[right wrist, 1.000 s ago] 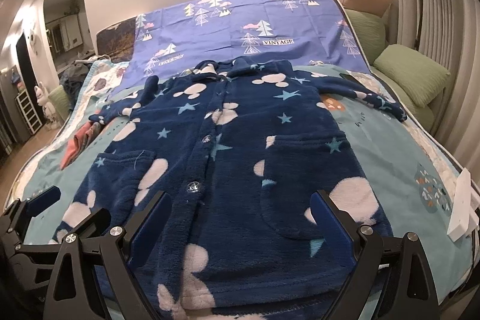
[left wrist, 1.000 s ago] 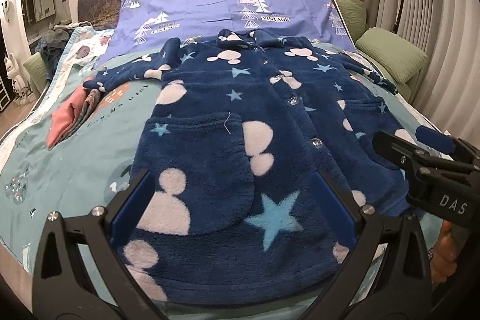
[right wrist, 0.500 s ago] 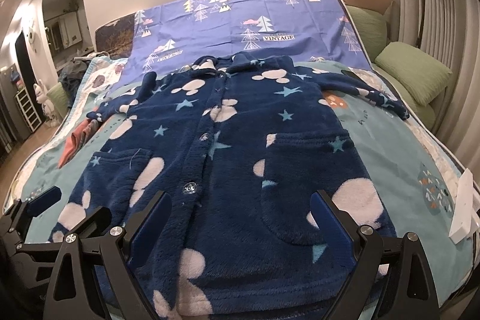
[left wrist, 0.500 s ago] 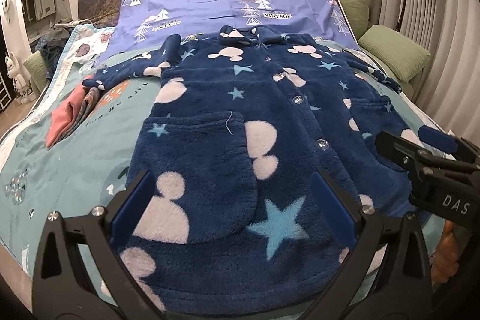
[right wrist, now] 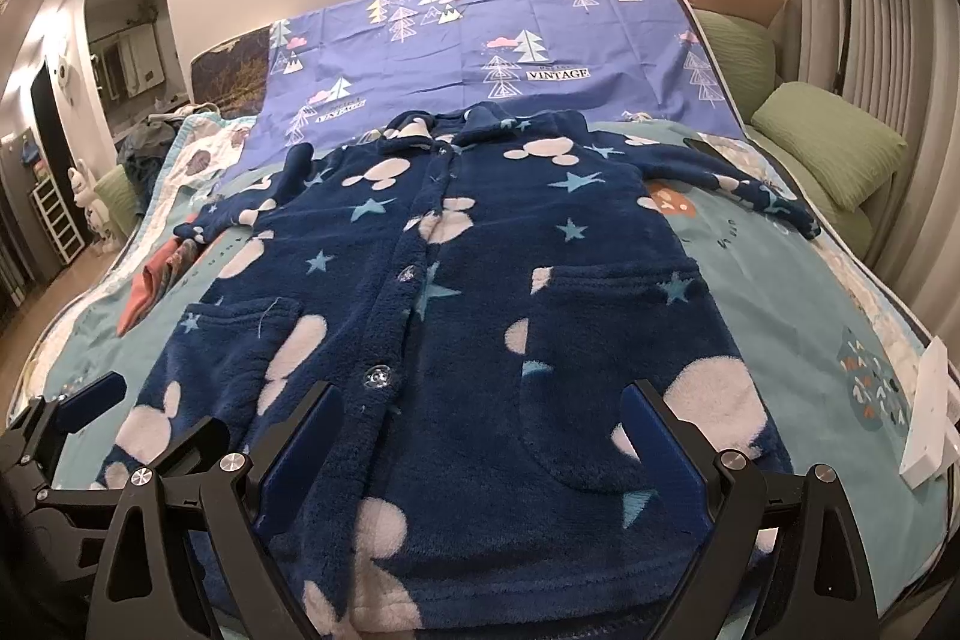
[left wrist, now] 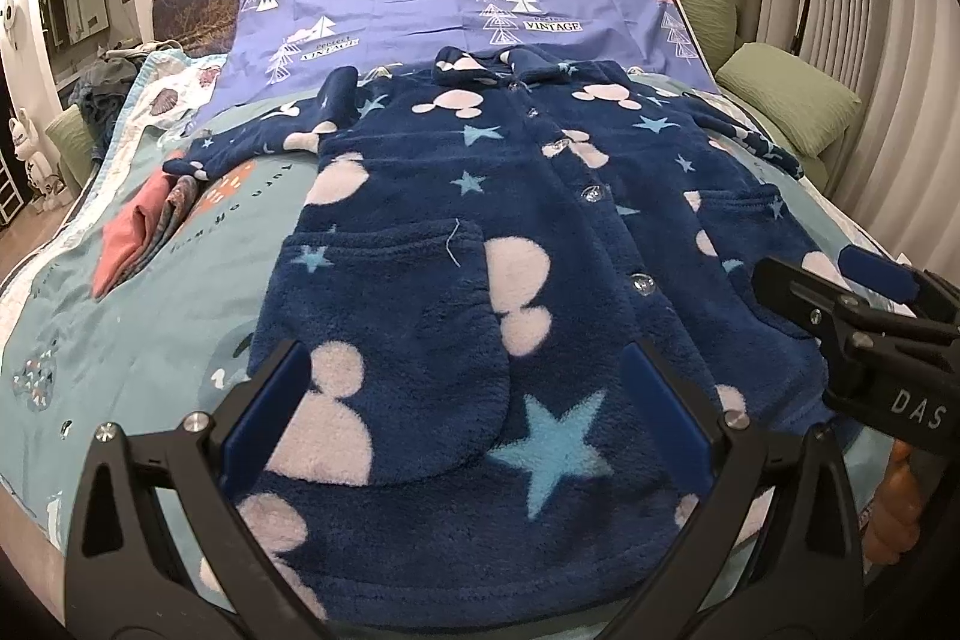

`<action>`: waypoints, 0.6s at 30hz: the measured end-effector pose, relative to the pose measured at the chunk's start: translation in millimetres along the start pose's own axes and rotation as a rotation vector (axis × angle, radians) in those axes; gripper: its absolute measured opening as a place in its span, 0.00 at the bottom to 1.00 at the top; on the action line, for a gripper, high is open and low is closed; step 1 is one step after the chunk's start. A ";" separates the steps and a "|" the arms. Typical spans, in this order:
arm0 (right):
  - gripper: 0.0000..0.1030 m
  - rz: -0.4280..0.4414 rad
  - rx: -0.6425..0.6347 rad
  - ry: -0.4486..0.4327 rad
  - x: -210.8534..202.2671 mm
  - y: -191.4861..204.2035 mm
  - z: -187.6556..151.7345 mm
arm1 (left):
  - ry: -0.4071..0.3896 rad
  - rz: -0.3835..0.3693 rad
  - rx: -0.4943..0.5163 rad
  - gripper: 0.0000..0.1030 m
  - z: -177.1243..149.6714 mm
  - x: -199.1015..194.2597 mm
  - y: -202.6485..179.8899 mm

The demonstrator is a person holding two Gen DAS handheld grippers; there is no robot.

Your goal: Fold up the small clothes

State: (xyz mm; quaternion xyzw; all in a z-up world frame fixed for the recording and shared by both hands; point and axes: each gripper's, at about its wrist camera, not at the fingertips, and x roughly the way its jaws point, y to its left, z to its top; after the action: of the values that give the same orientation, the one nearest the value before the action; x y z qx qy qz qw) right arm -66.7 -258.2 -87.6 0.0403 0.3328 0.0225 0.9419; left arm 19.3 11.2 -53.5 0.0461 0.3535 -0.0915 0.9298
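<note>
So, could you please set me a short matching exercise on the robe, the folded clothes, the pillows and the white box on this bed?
Things:
1. robe
2. folded clothes
3. pillows
4. white box

Descriptions:
A. green, along the bed's right side
B. pale, at the near right edge
C. navy, spread flat and buttoned
D. pink and grey, left of the robe

Pairs: 1-C, 2-D, 3-A, 4-B

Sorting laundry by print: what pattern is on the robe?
Navy fleece robe with pale mouse-head shapes and light blue stars; right wrist view shows it best.
</note>
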 end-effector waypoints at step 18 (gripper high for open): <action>0.93 -0.007 -0.002 -0.002 -4.1 -1.2 -2.5 | -0.013 0.007 0.008 0.99 -2.5 -7.8 -4.9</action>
State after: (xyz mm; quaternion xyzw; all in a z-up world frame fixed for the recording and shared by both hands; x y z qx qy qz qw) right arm -71.4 -259.6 -87.1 0.0383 0.3321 0.0194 0.9423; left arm 11.0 7.8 -50.3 0.0506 0.3470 -0.0900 0.9322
